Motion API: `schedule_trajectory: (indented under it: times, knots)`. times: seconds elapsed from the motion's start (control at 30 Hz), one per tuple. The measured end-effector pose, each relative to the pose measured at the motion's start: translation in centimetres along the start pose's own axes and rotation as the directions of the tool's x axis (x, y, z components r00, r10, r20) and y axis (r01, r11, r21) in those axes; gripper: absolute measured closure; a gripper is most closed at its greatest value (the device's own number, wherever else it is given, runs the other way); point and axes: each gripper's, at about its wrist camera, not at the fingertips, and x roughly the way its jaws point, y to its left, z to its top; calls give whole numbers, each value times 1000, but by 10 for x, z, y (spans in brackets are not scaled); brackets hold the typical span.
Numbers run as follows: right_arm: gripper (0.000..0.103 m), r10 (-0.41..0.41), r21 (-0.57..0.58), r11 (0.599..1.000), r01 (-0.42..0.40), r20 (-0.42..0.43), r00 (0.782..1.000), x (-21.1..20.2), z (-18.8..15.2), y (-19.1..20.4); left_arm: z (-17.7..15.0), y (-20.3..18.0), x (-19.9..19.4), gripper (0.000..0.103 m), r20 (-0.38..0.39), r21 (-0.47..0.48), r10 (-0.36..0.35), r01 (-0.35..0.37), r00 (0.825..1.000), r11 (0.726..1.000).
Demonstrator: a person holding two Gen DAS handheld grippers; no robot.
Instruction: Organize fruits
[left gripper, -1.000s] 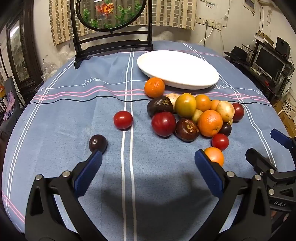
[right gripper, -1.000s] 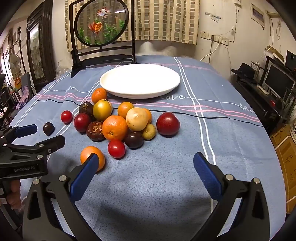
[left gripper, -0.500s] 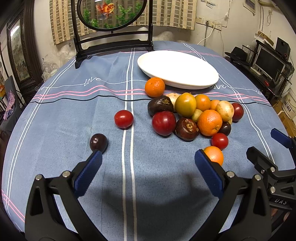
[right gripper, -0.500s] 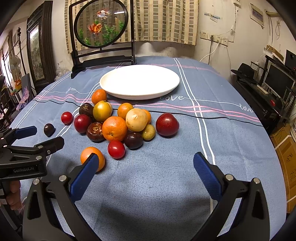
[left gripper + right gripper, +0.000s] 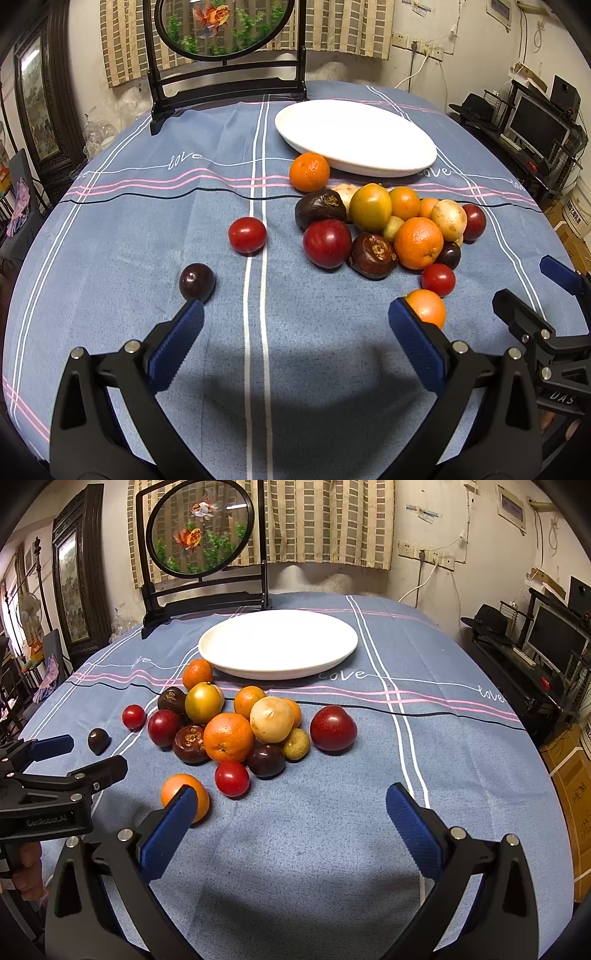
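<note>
On the tablecloth point(image 5: 369, 794), "love" is written; left claw point(image 5: 79, 751) reads "GenRobot.AI".

place: home living room | cues: clothed table point(image 5: 369, 775); goldfish screen point(image 5: 201, 528) behind it; curtains point(image 5: 325, 520) behind; monitor point(image 5: 556, 635) to its right

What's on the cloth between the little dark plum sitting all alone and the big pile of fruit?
One small red tomato sits between the dark plum and the pile; otherwise bare blue tablecloth. The left wrist view shows it best.
</note>
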Motion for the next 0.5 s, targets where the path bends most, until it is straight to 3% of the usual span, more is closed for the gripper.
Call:
schedule_trajectory:
  times: [0.5]
  knots:
    - [1,8,12,1000,-8,-3,1000,-1,1,-2,-1,-1,-2,2,1,2,-1,1,1000,1000]
